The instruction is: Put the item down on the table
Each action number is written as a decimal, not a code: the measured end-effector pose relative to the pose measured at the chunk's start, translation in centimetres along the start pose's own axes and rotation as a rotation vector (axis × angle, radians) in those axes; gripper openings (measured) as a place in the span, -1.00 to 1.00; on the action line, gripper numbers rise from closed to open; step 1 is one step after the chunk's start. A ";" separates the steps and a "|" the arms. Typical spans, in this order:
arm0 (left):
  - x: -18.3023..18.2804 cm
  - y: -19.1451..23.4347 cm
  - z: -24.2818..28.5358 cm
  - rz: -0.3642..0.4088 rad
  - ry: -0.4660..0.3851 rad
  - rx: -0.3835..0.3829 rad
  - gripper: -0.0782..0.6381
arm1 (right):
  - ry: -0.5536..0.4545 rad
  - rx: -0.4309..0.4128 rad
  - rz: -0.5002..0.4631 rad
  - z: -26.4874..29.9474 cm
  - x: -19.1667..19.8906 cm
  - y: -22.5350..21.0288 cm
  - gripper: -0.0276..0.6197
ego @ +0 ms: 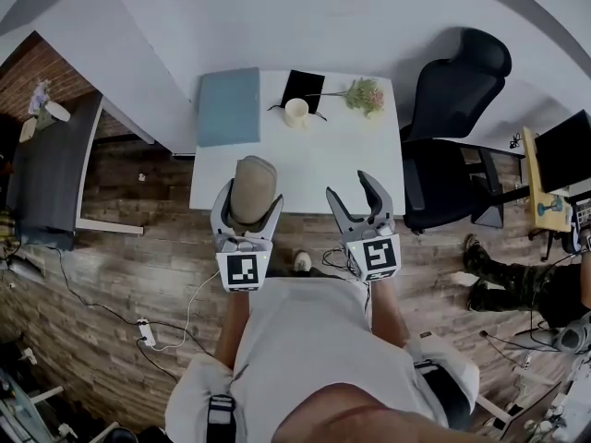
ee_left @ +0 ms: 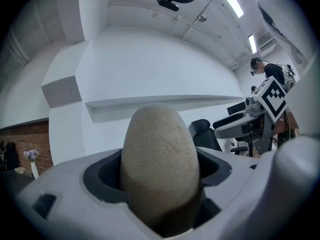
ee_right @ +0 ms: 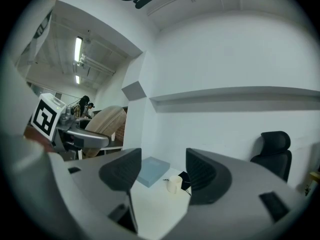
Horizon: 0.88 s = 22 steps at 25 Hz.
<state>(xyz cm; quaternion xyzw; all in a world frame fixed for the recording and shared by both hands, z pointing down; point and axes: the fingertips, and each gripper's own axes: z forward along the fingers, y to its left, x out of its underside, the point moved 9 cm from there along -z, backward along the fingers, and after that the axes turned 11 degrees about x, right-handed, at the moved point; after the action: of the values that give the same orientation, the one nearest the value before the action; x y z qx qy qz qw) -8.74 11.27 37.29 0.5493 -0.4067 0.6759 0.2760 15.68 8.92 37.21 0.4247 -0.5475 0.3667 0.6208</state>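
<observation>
Holding the tan egg-shaped item [ee_left: 159,159] clamped across its fat middle in my left tool [ego: 249,199], clear of the bench [ego: 351,155] and over its near edge in the head view, I judge it light and somewhat soft, with a fuzzy, felt-like skin that the pads grip well. Its rounded form will likely roll or tip once freed, so the widest belly is the place to hold it. My right tool [ee_right: 162,171] stands apart and empty.

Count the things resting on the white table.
4: a blue folder at the far left, a black pad mid-back, a white cup by it, flowers at the far right. The beige item is held in the left tongs, not set down.
</observation>
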 end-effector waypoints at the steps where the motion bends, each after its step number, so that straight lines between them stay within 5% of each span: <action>1: -0.1 0.0 0.3 0.000 0.000 0.000 0.34 | -0.002 0.000 0.001 0.2 0.0 -0.2 -0.05; 22: 0.7 5.1 7.3 -0.039 0.010 0.007 0.34 | 0.028 0.020 -0.014 8.1 0.0 -2.3 -0.07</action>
<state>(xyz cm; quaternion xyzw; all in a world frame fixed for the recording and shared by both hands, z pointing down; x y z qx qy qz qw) -9.28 2.32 37.20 0.5547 -0.3922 0.6745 0.2890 14.77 0.53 37.26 0.4296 -0.5320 0.3739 0.6266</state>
